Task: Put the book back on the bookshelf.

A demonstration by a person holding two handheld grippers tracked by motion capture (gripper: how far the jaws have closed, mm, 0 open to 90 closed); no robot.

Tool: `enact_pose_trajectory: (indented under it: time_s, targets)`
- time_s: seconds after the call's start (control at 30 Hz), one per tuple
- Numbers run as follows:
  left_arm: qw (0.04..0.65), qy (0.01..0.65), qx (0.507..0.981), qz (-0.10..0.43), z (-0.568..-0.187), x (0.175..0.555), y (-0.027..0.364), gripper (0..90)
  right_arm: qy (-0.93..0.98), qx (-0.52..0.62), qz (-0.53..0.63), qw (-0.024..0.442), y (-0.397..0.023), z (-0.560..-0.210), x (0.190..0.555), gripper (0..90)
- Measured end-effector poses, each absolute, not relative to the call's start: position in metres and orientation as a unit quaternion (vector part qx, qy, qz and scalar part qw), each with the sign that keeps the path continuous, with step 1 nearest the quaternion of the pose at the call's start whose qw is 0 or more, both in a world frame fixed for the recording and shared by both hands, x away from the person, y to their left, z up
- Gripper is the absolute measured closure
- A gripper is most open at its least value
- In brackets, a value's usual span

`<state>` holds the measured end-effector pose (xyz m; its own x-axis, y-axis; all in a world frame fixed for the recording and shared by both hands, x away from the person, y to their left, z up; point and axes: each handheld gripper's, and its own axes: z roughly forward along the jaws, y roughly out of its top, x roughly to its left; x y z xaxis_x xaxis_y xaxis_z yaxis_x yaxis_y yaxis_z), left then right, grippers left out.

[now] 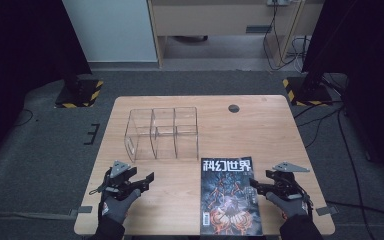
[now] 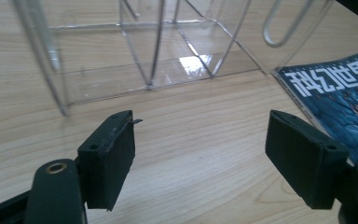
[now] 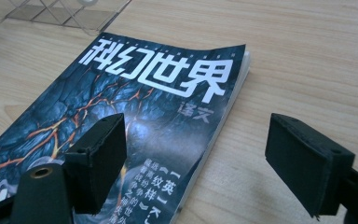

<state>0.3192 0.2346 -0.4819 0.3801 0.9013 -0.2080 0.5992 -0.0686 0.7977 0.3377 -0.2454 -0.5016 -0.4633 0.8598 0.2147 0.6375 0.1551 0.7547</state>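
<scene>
A magazine (image 1: 230, 197) with a dark blue cover and white title lies flat at the table's front, right of centre. A clear acrylic organizer (image 1: 162, 132) with three compartments stands behind it to the left. My left gripper (image 1: 146, 181) hovers at the front left, open, nothing between its jaws. In the left gripper view it (image 2: 200, 144) faces the organizer (image 2: 168, 51), with the magazine (image 2: 340, 93) at the right. My right gripper (image 1: 258, 184) is open beside the magazine's right edge. In the right gripper view it (image 3: 198, 140) straddles that edge of the magazine (image 3: 144, 102) without touching it.
The wooden table (image 1: 260, 130) has a round cable hole (image 1: 233, 108) at the back. Dark stands with striped bases (image 1: 80, 92) flank the far corners on the floor. A corner of the organizer (image 3: 60, 11) lies beyond the magazine in the right gripper view.
</scene>
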Motion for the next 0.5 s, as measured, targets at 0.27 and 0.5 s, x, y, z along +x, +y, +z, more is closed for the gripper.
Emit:
enact_pose_trajectory:
  time_s: [0.27, 0.5]
  targets:
    - [0.438, 0.509, 0.722, 0.166, -0.483, 0.315, 0.204, 23.5, 0.753, 0.498, 0.41, 0.132, -0.24, -0.505, 0.329, 20.6]
    - [0.438, 0.496, 0.733, 0.155, -0.487, 0.316, 0.178, 23.6, 0.752, 0.504, 0.405, 0.129, -0.239, -0.509, 0.33, 21.0]
